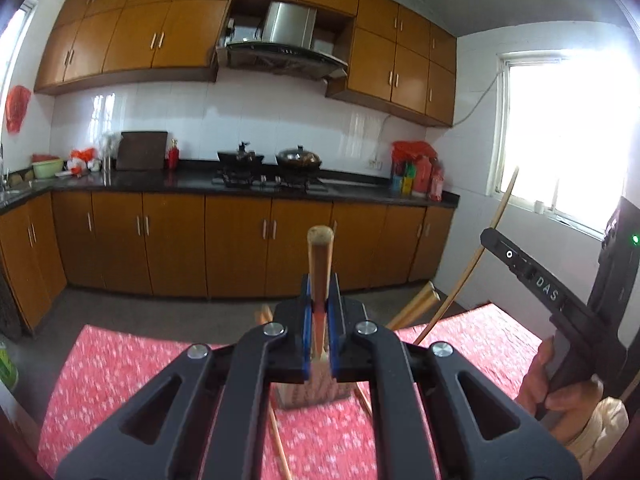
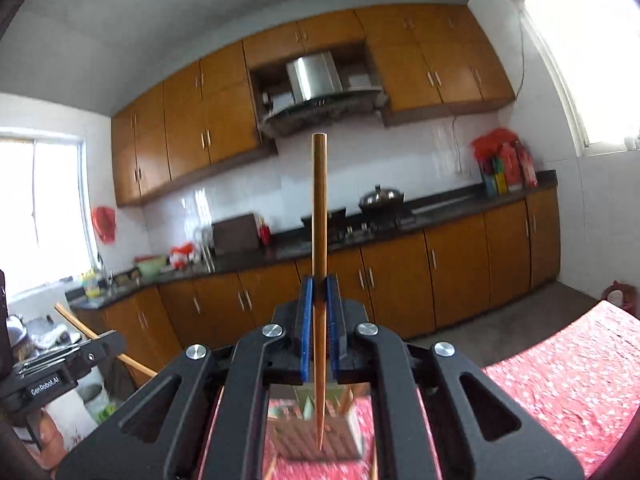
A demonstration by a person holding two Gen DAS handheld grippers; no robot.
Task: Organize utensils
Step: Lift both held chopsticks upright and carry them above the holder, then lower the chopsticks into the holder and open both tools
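Wooden chopstick [image 2: 319,240] clamped upright in right gripper [image 2: 319,320].

Smooth wooden chopstick [image 2: 319,216], patterned tablecloth [image 2: 568,368]

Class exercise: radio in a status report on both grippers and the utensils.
Left gripper shut on chopstick. Right gripper shut on second chopstick. Holder below; nothing blocking.

Utensil holder [image 2: 316,432] — blurred, half-hidden
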